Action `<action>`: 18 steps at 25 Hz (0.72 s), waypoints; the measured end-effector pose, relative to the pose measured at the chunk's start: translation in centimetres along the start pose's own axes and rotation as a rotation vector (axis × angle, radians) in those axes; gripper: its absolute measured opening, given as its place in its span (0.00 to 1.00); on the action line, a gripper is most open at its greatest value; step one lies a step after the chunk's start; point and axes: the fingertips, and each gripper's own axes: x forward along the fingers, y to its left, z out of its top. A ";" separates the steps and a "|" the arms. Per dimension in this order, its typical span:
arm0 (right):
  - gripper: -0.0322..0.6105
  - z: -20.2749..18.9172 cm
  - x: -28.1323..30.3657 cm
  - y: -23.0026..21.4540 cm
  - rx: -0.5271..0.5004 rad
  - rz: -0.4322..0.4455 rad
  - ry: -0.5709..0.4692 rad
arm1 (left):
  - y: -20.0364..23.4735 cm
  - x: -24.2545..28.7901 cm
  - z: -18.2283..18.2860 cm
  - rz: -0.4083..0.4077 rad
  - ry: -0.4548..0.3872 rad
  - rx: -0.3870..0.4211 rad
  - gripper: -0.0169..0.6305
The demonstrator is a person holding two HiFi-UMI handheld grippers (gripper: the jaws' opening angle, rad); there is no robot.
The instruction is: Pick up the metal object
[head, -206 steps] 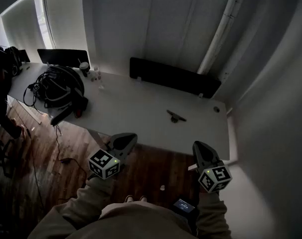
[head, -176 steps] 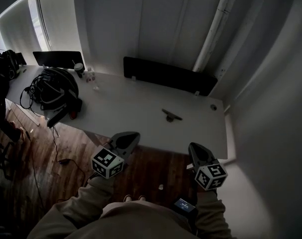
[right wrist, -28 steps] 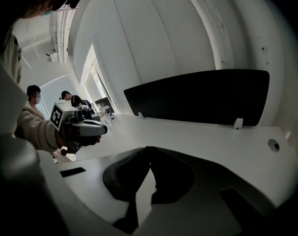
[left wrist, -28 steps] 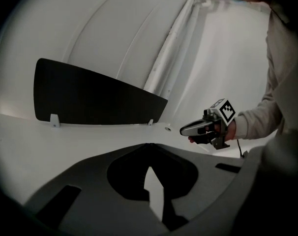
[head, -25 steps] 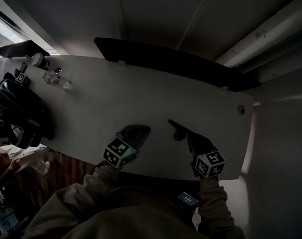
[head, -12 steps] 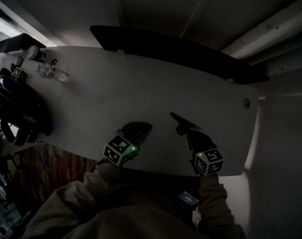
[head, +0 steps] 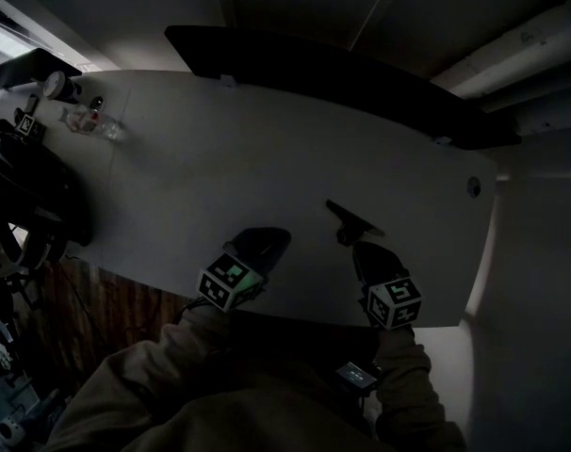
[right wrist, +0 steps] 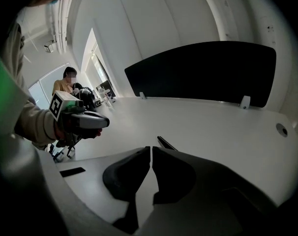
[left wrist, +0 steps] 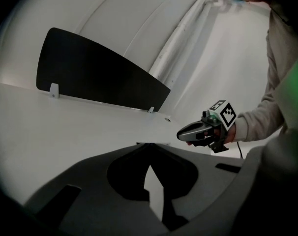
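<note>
White desk; metal object lies just beyond right tongs, closed, empty; left tongs likewise closed.

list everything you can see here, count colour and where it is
desk: one, white, middle of the head view
divider panel: one, black, upright along the desk's far edge
metal object: one, dark, lying on the desk, near-right part
cable hole: one, dark, desk's right end
tangle of cables and gear: one, black, desk's left end
pipe: one, white, wall at upper right
floor: wood, brown, below the desk's near-left edge
other person: one, far off past the desk's left end
left gripper: one, black, jaws together, empty, over the desk's near edge
right gripper: one, black, jaws together, empty, tips just short of the metal object
sleeves: two, pale, bottom of the head view
</note>
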 end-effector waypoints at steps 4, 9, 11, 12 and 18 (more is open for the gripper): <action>0.07 -0.6 0.4 0.0 -0.005 -0.008 0.004 | -0.2 0.3 -0.4 -0.001 -0.004 -0.008 0.02; 0.25 -1.3 0.8 -0.2 -0.086 -0.055 0.030 | -0.2 0.3 -1.6 -0.003 0.006 -0.018 0.02; 0.34 -1.7 0.9 -0.4 -0.134 -0.078 0.047 | -0.2 0.3 -1.9 -0.004 0.008 -0.022 0.02; 0.36 -1.8 1.0 -0.5 -0.153 -0.088 0.054 | -0.2 0.2 -2.0 -0.004 0.008 -0.023 0.02; 0.37 -2.1 1.9 -0.9 -0.202 -0.113 0.067 | -0.1 0.3 -2.7 -0.006 0.008 -0.034 0.02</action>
